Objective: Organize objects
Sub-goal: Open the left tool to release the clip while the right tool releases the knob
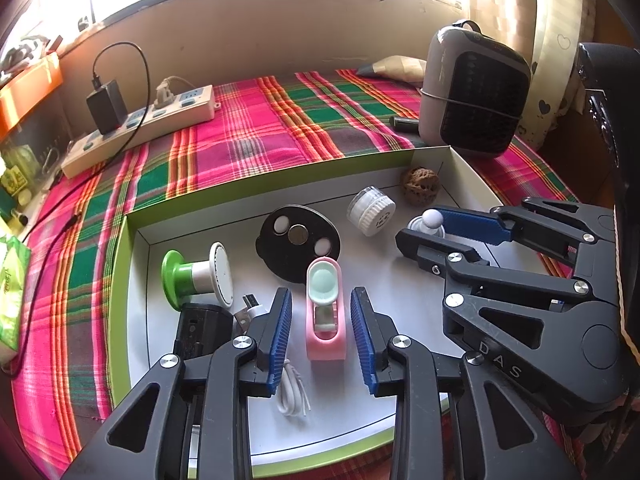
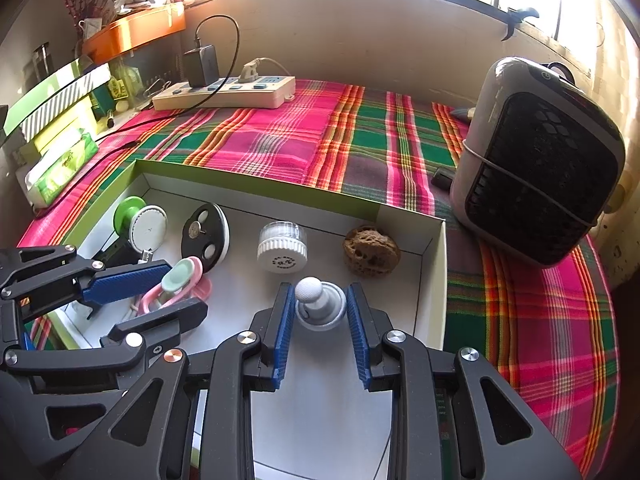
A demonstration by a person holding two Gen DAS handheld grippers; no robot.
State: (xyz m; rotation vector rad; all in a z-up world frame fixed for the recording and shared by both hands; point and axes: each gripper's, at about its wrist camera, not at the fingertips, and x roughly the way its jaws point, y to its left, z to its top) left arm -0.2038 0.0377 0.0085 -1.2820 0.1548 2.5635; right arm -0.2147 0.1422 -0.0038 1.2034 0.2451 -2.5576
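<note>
1. Left wrist view: one shallow white box with a green rim lies on the plaid cloth of the bench.
2. Inside the box I count seven loose things: one green and white knob-shaped piece, one black oval disc with three round spots, one pink and mint holder, one white ribbed jar, one brown pitted lump, one grey stand with a white ball, and one black block at the near left. One coiled white cable is also there.
3. The left gripper is released: its two blue pads stand on both sides of the pink and mint holder with a gap on each side, not pressing it.
4. Right wrist view: the right gripper has its two pads around the grey stand with a white ball, which rests on the box floor. The left pad is very near the ball, and a small gap shows at the right pad, so the grip looks loosened.
5. Outside the box stand one grey heater and one white power strip with one black adapter.
</note>
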